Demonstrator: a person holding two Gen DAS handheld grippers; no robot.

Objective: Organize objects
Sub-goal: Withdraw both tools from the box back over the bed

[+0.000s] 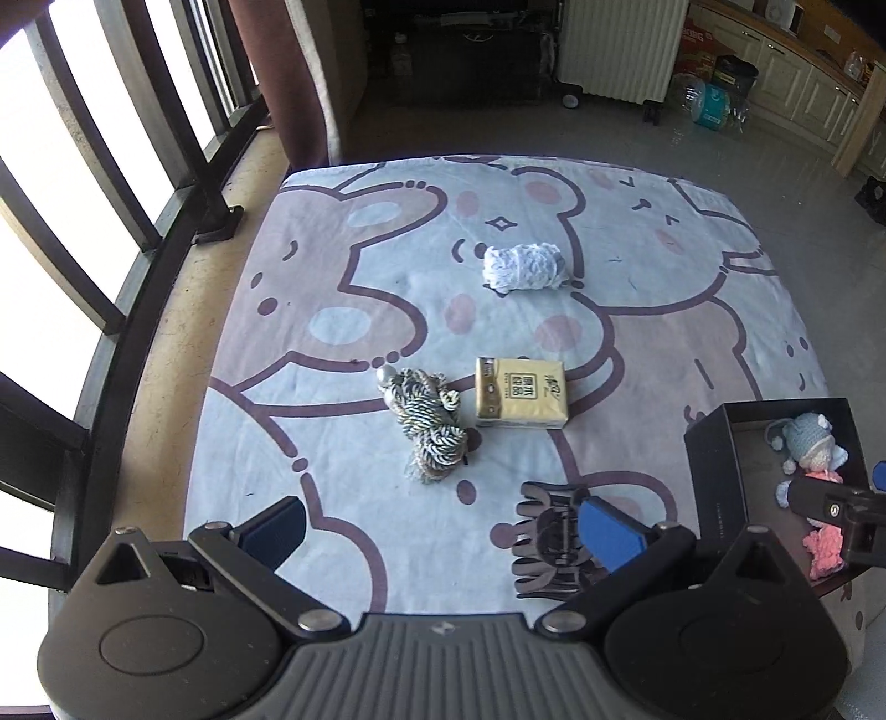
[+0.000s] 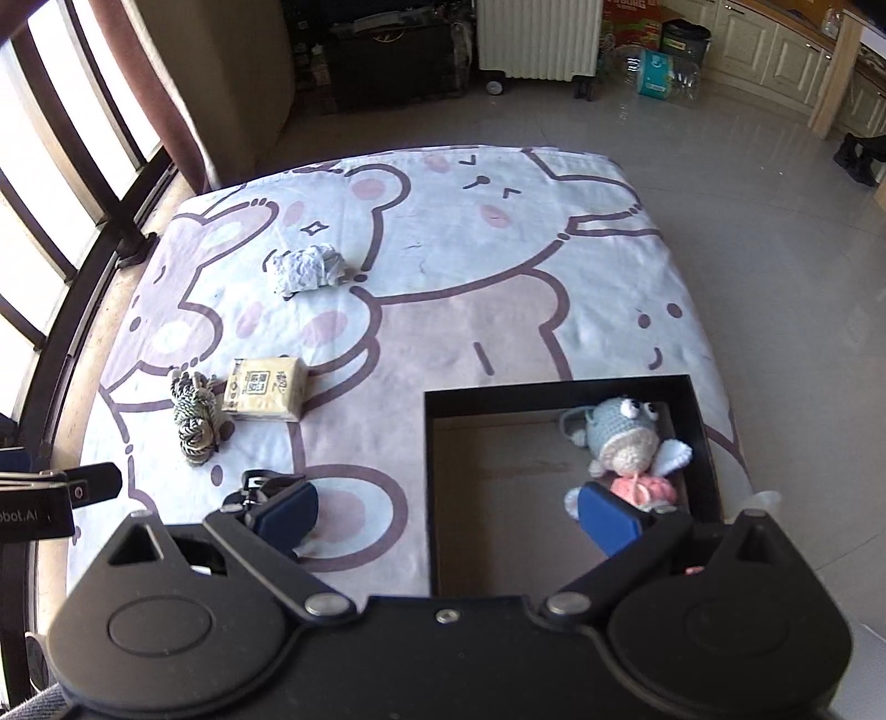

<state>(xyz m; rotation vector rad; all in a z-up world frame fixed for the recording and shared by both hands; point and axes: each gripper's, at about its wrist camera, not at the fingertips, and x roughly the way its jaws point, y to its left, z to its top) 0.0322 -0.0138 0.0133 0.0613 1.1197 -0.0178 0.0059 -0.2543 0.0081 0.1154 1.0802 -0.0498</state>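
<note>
I see bright barred windows [image 1: 66, 183] on the left, a grey tiled floor [image 2: 747, 232], a white radiator [image 1: 620, 50] and cream cabinets [image 1: 797, 88] beyond.

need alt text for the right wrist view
An open right gripper hovers over a black box holding a crocheted doll. On the cartoon blanket lie a tissue pack, rope bundle, hair claw and rolled cloth.

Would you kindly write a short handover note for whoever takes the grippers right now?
Left gripper: open, empty, above the hair claw.
Right gripper: open, empty, over the box.
Done: crochet doll lies in the box.
Left on the blanket: hair claw nearest the box, rope bundle beside the tissue pack, rolled cloth farthest away.
Suggested next: the hair claw, probably with the left.
</note>
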